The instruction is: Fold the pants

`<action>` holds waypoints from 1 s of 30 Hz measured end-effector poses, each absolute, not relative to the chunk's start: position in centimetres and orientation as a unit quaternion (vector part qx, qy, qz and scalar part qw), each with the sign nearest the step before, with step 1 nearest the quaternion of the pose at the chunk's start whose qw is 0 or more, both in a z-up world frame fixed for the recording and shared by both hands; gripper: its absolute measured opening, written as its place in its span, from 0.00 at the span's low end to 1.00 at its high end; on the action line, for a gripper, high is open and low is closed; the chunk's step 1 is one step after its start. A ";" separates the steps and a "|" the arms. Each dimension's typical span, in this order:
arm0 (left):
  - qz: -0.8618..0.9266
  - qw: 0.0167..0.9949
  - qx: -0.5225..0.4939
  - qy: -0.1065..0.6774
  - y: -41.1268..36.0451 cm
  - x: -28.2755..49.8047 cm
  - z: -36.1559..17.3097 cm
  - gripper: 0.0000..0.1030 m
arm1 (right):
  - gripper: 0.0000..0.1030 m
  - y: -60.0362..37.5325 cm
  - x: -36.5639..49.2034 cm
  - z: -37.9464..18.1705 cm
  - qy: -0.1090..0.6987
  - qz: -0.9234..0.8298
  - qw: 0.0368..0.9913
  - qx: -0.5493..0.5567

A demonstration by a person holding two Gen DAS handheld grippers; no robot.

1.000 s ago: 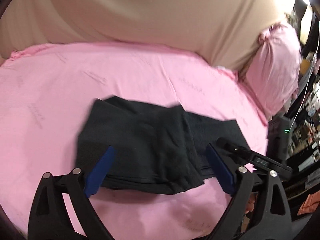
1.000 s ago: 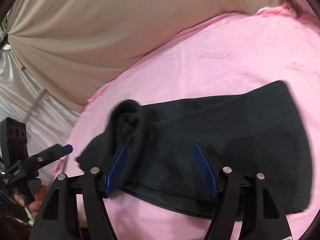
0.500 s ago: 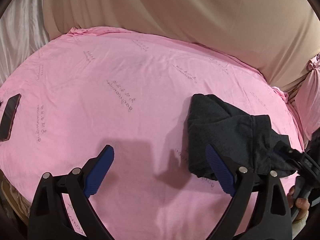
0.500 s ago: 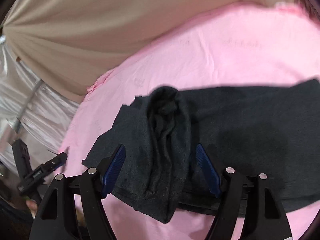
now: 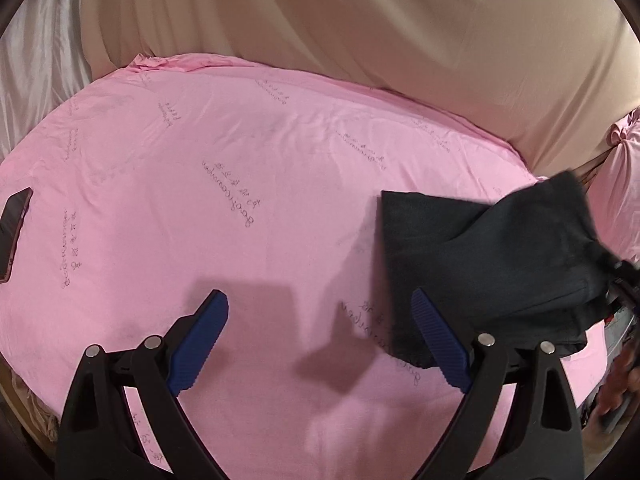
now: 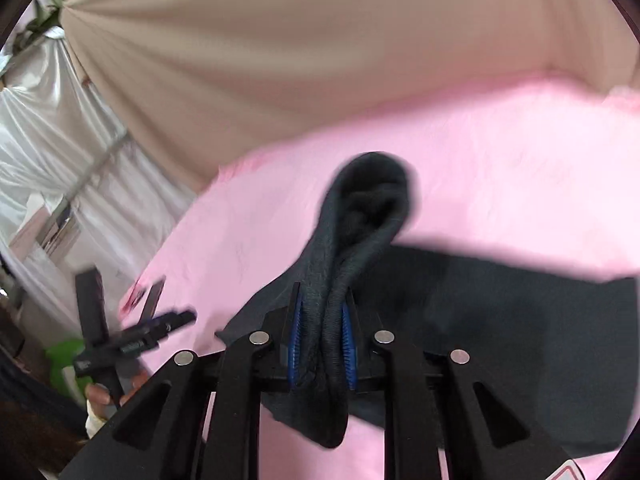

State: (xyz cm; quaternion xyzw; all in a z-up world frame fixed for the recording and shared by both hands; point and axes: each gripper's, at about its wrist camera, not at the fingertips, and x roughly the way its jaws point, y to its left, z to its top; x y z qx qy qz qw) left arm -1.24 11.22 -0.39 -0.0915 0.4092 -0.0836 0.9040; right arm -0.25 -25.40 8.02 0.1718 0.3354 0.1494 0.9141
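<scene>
While the pink bed sheet (image 5: pixel 248 152) fills most of both views, with a beige drape (image 5: pixel 360 32) hanging behind it and a dark phone (image 5: pixel 14 224) lying near its left edge, the dark pants (image 5: pixel 492 264) lie bunched on the right side of the bed as the left wrist camera sees it. One edge of them is raised off the sheet; the rest lies flat in folded layers.

That raised edge sits in the right tongs (image 6: pixel 322 334), whose jaws have just been closing and now pinch a gathered roll of the cloth between the blue pads (image 6: pixel 295 332). The left tongs (image 5: pixel 320 332) hover spread wide above bare sheet beside the near corner of the pants, with nothing between them; the person's hand (image 6: pixel 106 394) carrying them shows low in the right wrist view.

The step in hand looks like a further fold: one end is gripped and lifted, ready to be carried across the rest. The next move probably calls for drawing that end over the flat layers and laying it down square, while the free tongs pin or catch the near corner so the stack does not drag along.
</scene>
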 end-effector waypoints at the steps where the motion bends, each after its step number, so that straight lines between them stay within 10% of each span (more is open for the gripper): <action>1: -0.086 0.904 -0.091 0.409 11.0 -1.2 -0.4 0.88 | 0.13 -27.7 -1.0 7.7 0.336 0.115 0.920 0.167; 8: -0.123 0.884 -0.067 0.446 6.1 1.0 -2.5 0.88 | 0.19 -36.8 -1.9 -4.0 0.440 -0.002 0.856 0.271; 10: -0.126 0.885 -0.059 0.444 5.0 1.2 -2.3 0.88 | 0.54 -36.5 -2.3 -2.8 0.406 0.035 0.863 0.298; 13: -0.131 0.887 -0.057 0.439 4.3 1.4 -1.8 0.88 | 0.76 -34.6 -1.1 -0.7 0.369 0.100 0.871 0.307; 21: -0.116 0.888 -0.046 0.442 4.8 1.1 -2.0 0.88 | 0.76 -28.9 4.0 -4.6 0.437 0.114 0.860 0.236; 23: -0.112 0.887 -0.051 0.445 5.2 1.4 -2.0 0.88 | 0.55 -27.3 4.3 -4.1 0.433 0.104 0.872 0.203; 24: -0.111 0.887 -0.054 0.445 5.3 1.5 -2.1 0.88 | 0.27 -27.1 4.4 -3.7 0.431 0.112 0.871 0.207; 30: -0.127 0.885 -0.067 0.442 4.9 1.4 -1.5 0.88 | 0.18 -29.7 0.9 3.6 0.336 0.117 0.914 0.196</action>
